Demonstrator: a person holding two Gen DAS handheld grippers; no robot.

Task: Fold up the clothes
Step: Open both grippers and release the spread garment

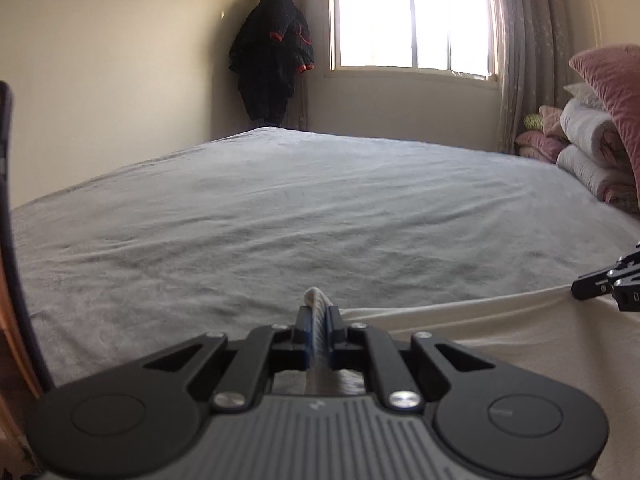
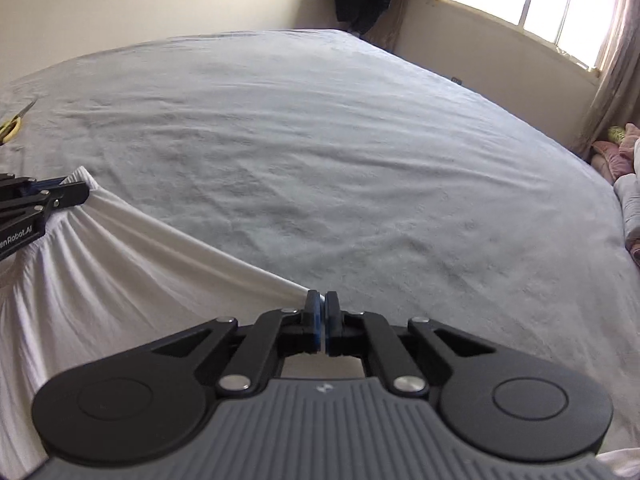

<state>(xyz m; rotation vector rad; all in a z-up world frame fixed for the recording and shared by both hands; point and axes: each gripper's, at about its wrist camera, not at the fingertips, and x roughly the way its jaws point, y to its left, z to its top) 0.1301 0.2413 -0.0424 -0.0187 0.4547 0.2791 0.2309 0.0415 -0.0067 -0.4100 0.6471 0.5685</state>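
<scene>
While both grippers pinch it, the white cloth [image 2: 120, 280] lies stretched at the near edge of the bed [image 2: 360, 160]. It may be a shirt, but I cannot tell which kind of clothing it is.

Nearest, the left gripper [image 1: 316, 320] is squeezed almost shut on a bunched, ribbed edge of the cloth, which pokes up between its blue pads [image 1: 306, 332]. The right gripper [image 2: 321, 312] is closed tight, and a thin corner of the cloth runs into its pads from the left. A tight line of cloth goes from one gripper to the other, with folds fanning out below it.

So the step looks like the start of a fold: two corners are held and pulled straight. Next, both grippers should lift together and carry that edge over the cloth, keeping it tight so it lands flat.

Farther off, the grey sheet is bare. Yellow-handled scissors [image 2: 14, 122] lie at the far left. Pink pillows [image 1: 612, 92] and rolled blankets [image 1: 588, 148] sit at the right. A dark coat [image 1: 272, 60] hangs by the bright window [image 1: 412, 16].
</scene>
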